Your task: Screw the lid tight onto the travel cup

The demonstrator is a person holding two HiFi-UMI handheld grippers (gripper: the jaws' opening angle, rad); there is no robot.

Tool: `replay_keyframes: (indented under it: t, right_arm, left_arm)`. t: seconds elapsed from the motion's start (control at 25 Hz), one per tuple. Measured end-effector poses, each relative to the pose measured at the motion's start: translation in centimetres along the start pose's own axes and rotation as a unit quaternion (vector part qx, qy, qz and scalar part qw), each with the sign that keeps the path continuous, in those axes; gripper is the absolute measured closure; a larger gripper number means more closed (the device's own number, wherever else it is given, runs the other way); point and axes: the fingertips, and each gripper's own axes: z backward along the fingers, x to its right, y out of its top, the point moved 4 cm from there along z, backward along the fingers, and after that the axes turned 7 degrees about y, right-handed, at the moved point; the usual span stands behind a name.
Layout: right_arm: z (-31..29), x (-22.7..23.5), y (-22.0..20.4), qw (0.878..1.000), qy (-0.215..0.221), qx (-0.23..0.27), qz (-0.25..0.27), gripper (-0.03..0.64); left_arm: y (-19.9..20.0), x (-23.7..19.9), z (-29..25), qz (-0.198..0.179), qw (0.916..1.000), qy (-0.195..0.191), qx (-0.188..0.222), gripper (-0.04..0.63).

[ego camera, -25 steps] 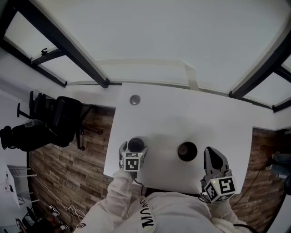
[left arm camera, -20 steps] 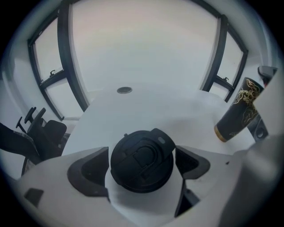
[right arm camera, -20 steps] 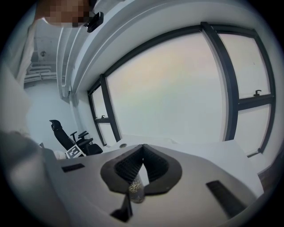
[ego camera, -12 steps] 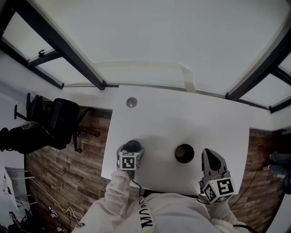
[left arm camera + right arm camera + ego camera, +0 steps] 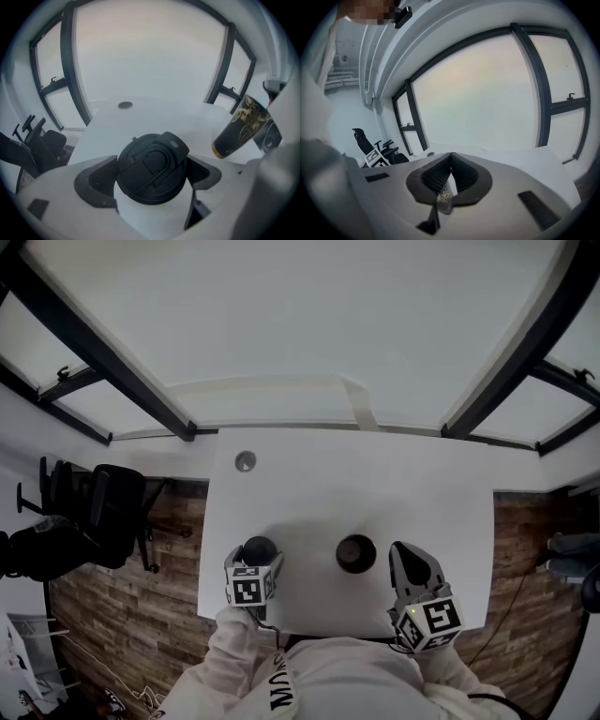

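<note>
Lid in the left gripper, cup sitting out on the table

The left gripper (image 5: 251, 570) has its jaws clamped on either side of the black lid (image 5: 151, 168). The dark cup (image 5: 355, 553) stands upright on the white table (image 5: 375, 484), between the two grippers and touching neither. The right gripper (image 5: 412, 570) is closed tip to tip with nothing in it, near the table's front edge.

The round black lid (image 5: 152, 168), flip tab facing up, is clamped between the jaws of the left gripper (image 5: 151, 177). The dark, gold-patterned cup (image 5: 356, 553) stands upright and uncovered on the table (image 5: 422, 493), apart from the lid.
</note>
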Motion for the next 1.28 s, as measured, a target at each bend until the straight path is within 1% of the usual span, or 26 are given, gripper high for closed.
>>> replay_keyframes:
  t: [0.12, 0.2, 0.32, 0.44, 0.52, 0.64, 0.8, 0.92, 1.04, 1.12, 1.28]
  right_arm:
    - [0.0, 0.1, 0.0, 1.000, -0.002, 0.004, -0.005, 0.595]
    - [0.1, 0.1, 0.0, 1.000, -0.003, 0.007, -0.007, 0.595]
    - [0.2, 0.2, -0.1, 1.000, -0.005, 0.011, -0.011, 0.595]
    - [0.3, 0.7, -1.0, 1.000, -0.011, 0.008, -0.012, 0.595]
    - [0.3, 1.0, -1.7, 1.000, -0.014, 0.004, -0.014, 0.595]
    - [0.5, 1.3, -2.6, 1.000, -0.021, -0.001, -0.014, 0.595]
    - [1.0, 1.8, -3.2, 0.999, -0.028, -0.006, -0.019, 0.595]
    - [1.3, 2.0, -3.4, 0.999, -0.032, -0.002, -0.026, 0.595]
    - [1.6, 2.1, -3.8, 0.999, -0.035, 0.002, -0.033, 0.595]
    - [1.9, 2.2, -4.0, 0.999, -0.035, 0.003, -0.038, 0.595]
    - [2.2, 2.3, -4.4, 0.998, -0.036, 0.004, -0.045, 0.595]
  left_arm:
    - [2.7, 2.0, 3.0, -0.006, 0.9992, -0.023, 0.032, 0.140]
    - [4.5, 3.6, 5.0, -0.016, 0.9978, -0.041, 0.049, 0.140]
    - [6.4, 6.5, 7.6, -0.045, 0.9942, -0.073, 0.065, 0.140]
    - [7.4, 9.8, 9.8, -0.073, 0.9878, -0.118, 0.071, 0.140]
    - [8.0, 11.8, 10.7, -0.098, 0.9825, -0.139, 0.075, 0.140]
    - [8.7, 14.3, 11.3, -0.139, 0.9746, -0.158, 0.075, 0.140]
    - [8.9, 17.1, 11.5, -0.185, 0.9632, -0.185, 0.062, 0.140]
    - [9.2, 18.6, 11.3, -0.239, 0.9514, -0.186, 0.060, 0.140]
    - [9.4, 19.9, 11.2, -0.288, 0.9385, -0.186, 0.044, 0.140]
    - [9.6, 20.8, 11.2, -0.312, 0.9307, -0.188, 0.035, 0.140]
    - [10.0, 22.3, 10.8, -0.344, 0.9180, -0.197, 0.018, 0.140]
